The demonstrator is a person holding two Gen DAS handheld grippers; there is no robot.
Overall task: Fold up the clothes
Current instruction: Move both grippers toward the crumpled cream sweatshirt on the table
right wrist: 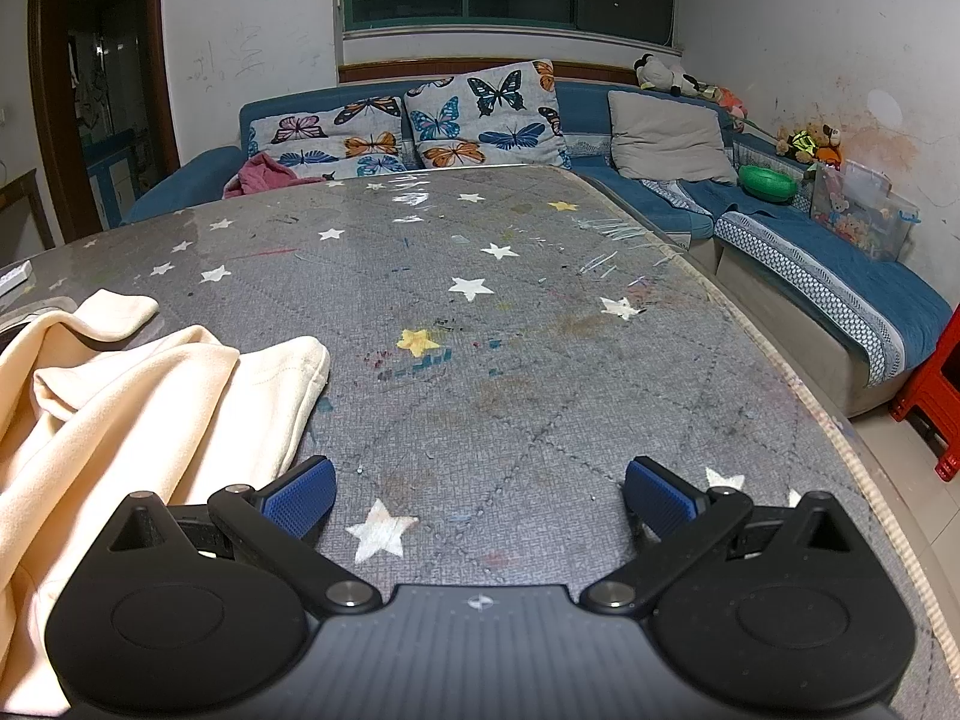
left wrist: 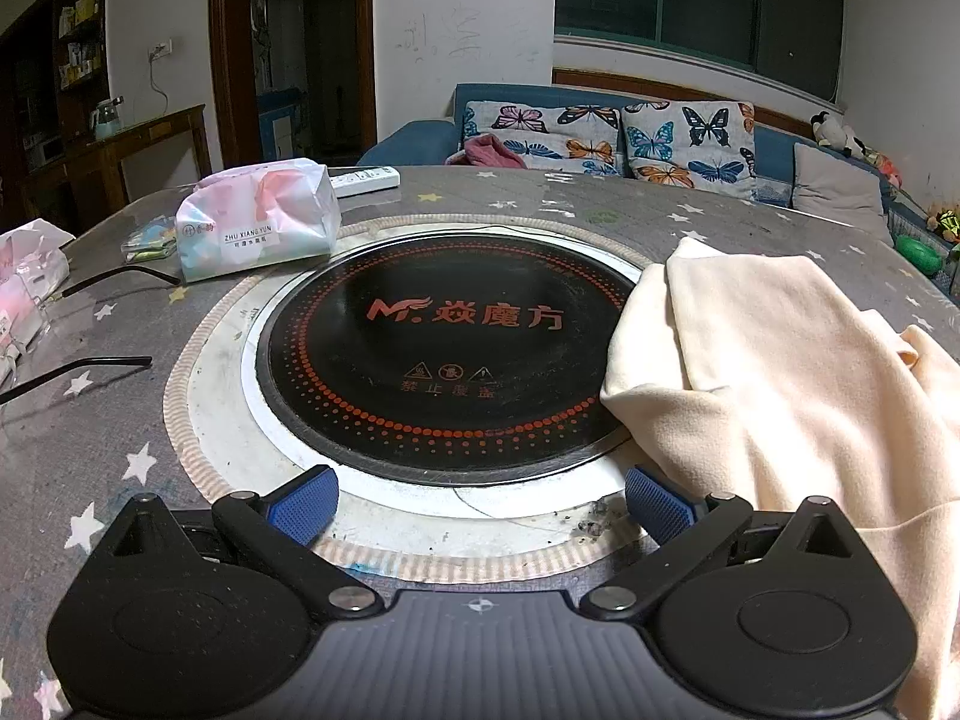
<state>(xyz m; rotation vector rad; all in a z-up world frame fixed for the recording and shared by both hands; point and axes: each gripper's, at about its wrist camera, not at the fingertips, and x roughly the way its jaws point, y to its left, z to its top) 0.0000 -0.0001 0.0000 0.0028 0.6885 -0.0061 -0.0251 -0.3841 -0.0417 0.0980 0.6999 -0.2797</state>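
In a lamp-lit living room, a star-patterned table (right wrist: 480, 300) carried a crumpled cream garment (left wrist: 780, 372) beside its built-in cooker (left wrist: 444, 354), while the left gripper (left wrist: 480, 501) and right gripper (right wrist: 480, 495) hovered wide open, empty, apparently flanking the garment before any fold.

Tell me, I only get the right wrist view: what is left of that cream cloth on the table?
Observer: A round black cooktop set into the table; the cream garment overlaps its right edge.
Operator: Is the other gripper holding the cloth?
Observer: No. The left gripper is open above the cooktop's rim, gripping nothing.
Operator: Anything else over there?
Observer: A pink tissue pack beyond the cooktop, with a white remote behind it.
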